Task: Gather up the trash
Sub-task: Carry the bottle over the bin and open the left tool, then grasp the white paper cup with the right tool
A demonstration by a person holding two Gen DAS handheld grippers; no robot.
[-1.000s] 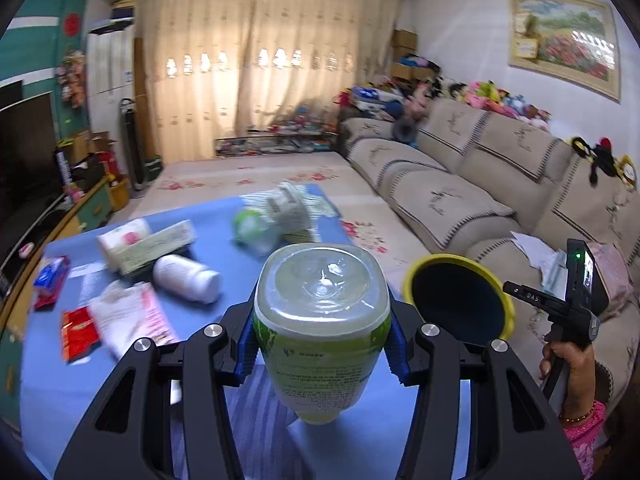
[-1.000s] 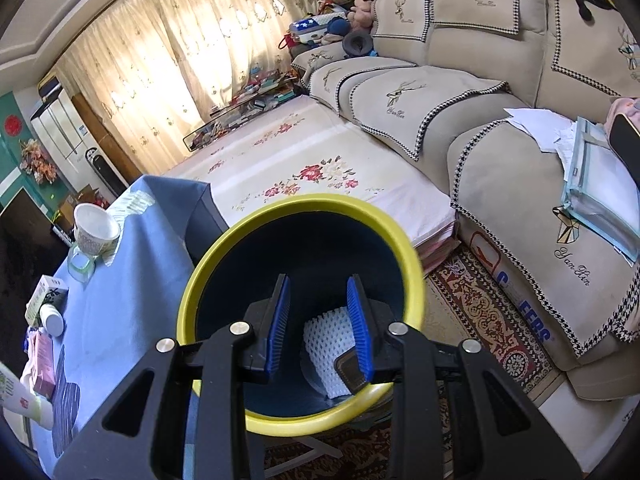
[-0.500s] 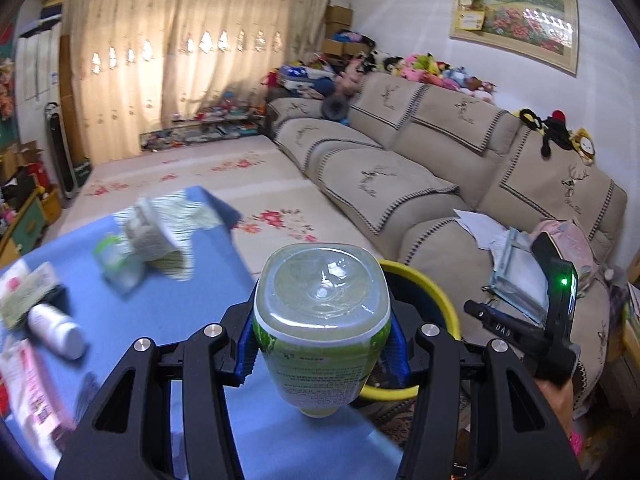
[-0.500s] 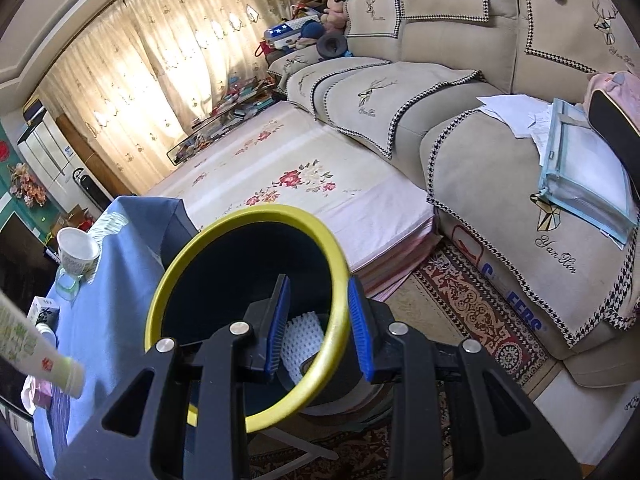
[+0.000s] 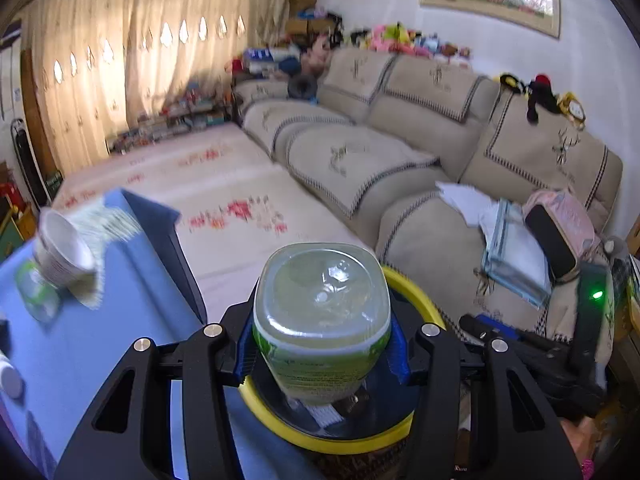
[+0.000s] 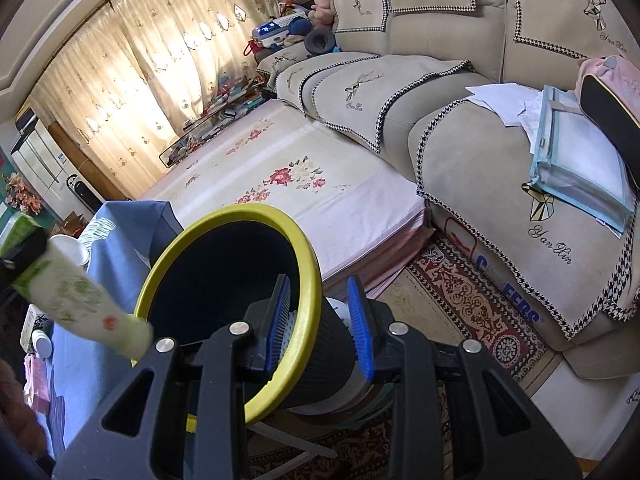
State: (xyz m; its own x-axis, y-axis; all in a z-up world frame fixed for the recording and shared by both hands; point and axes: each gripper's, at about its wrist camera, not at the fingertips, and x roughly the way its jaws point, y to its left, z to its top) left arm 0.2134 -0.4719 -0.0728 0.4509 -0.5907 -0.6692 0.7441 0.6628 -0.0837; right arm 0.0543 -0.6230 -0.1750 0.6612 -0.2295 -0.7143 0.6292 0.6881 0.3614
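My left gripper [image 5: 322, 354] is shut on a clear plastic bottle [image 5: 322, 328] with a green label and holds it above the mouth of the black bin with a yellow rim [image 5: 416, 300]. The bottle also shows in the right wrist view [image 6: 76, 300], tilted over the bin's left rim. My right gripper [image 6: 320, 320] straddles the bin's wall [image 6: 304, 280], one finger inside and one outside, tipping the bin. White foam netting lies at the bin's bottom [image 5: 324, 412].
The blue-clothed table [image 5: 100, 340] is at the left with a white paper cup [image 5: 64, 248], a small green cup and a white pill bottle [image 6: 42, 342]. A beige sofa [image 5: 400, 160] with papers and a folder is at the right. Floral mats and a patterned rug [image 6: 472, 308] cover the floor.
My left gripper carried the bottle from over the table rightward to above the bin. My right gripper shifted from inside the bin to straddling its rim and tilted it toward the table.
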